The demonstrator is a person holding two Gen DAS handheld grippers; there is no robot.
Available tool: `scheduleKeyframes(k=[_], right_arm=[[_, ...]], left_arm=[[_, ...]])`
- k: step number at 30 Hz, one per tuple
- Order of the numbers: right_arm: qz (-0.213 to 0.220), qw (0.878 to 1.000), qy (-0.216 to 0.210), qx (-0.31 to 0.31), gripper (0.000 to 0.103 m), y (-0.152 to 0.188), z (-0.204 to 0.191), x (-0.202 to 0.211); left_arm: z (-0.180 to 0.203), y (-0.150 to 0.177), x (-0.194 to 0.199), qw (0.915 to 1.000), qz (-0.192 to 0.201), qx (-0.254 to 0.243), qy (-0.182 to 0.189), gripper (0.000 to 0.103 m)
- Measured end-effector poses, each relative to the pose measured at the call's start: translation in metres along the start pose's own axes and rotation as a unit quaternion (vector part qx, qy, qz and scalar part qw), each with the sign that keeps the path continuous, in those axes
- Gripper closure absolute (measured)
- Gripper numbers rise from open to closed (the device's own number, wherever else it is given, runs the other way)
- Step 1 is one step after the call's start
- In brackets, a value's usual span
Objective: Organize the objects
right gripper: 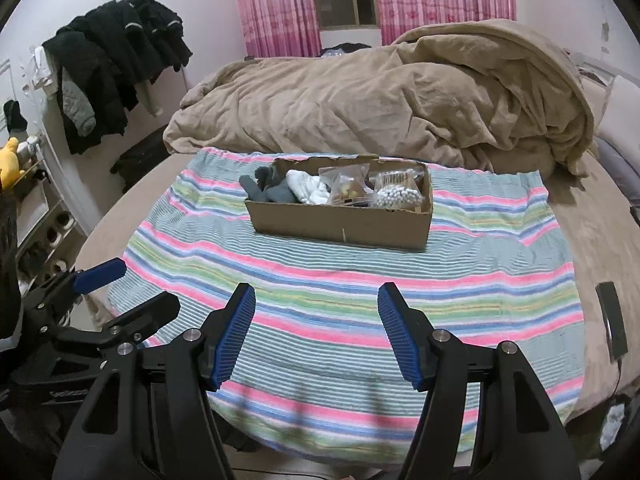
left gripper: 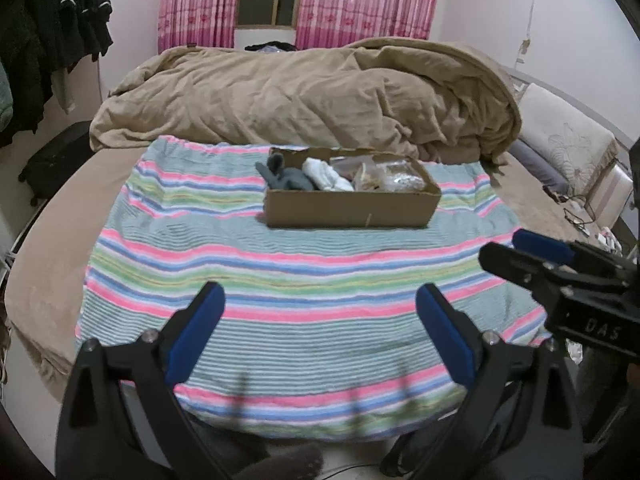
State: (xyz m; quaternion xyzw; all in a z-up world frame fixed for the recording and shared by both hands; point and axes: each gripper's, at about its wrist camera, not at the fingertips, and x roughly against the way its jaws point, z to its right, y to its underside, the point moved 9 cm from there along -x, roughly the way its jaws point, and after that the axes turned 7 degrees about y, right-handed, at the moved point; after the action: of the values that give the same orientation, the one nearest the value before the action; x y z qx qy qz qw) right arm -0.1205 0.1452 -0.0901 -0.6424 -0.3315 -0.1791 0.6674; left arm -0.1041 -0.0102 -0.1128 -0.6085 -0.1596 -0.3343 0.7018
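A brown cardboard box [left gripper: 352, 206] [right gripper: 340, 222] stands on a striped towel [left gripper: 280, 272] [right gripper: 344, 280] on the bed. Inside lie grey socks [left gripper: 286, 176] [right gripper: 272, 190], white socks [left gripper: 326, 176] [right gripper: 310, 188], a clear bag of small items [right gripper: 350, 190] and a bag of cotton swabs [right gripper: 400, 194]. My left gripper [left gripper: 320, 304] is open and empty over the towel's near edge. My right gripper [right gripper: 316, 304] is open and empty too, beside it. Each gripper shows at the edge of the other's view: the right one [left gripper: 516, 250], the left one [right gripper: 132, 286].
A crumpled tan duvet [left gripper: 320, 92] lies behind the box. Dark clothes [right gripper: 120, 52] hang at the left. A black phone [right gripper: 612, 320] with a cable lies on the bed at the right. Pillows [left gripper: 568, 140] and cables sit at the far right.
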Motion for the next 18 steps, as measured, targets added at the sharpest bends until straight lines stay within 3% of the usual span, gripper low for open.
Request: scheduleKeyframes(k=[18], right_arm=[[0.054, 0.998, -0.002, -0.036, 0.035, 0.024, 0.015, 0.026]], left_arm=[[0.024, 0.024, 0.017, 0.9994, 0.032, -0.013, 0.009, 0.004]])
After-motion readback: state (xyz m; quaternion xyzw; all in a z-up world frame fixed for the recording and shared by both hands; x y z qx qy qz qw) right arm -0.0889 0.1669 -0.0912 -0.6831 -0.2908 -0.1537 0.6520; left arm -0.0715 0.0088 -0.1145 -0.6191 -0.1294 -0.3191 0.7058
